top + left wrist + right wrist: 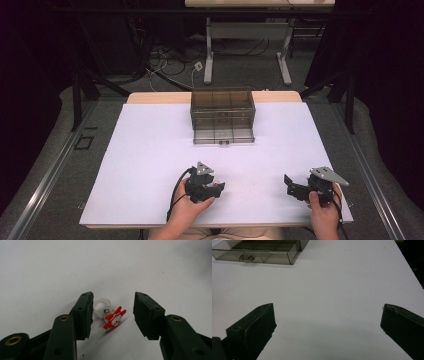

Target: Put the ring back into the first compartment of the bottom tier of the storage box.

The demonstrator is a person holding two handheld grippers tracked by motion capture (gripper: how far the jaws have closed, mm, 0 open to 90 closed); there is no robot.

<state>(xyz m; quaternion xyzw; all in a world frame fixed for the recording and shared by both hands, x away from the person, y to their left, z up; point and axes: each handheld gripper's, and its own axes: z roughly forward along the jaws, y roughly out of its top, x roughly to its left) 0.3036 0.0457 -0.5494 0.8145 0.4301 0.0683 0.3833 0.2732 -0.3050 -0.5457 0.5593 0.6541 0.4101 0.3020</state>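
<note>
1. High view: the left hand-held gripper [218, 187] sits low over the white worktop [150, 150], near its front edge; the right hand-held gripper [290, 185] is well apart at the front right. A smoky clear drawer box [222, 107] stands at the far middle, its bottom drawer pulled out.
2. Left gripper view: the jaws stand partly open, holding nothing. A small red-and-white toy ring [110, 313] lies on the worktop between them, close to the left jaw.
3. Right gripper view: the jaws stand wide open and empty above the bare worktop; the drawer box [262, 251] lies far ahead.
</note>
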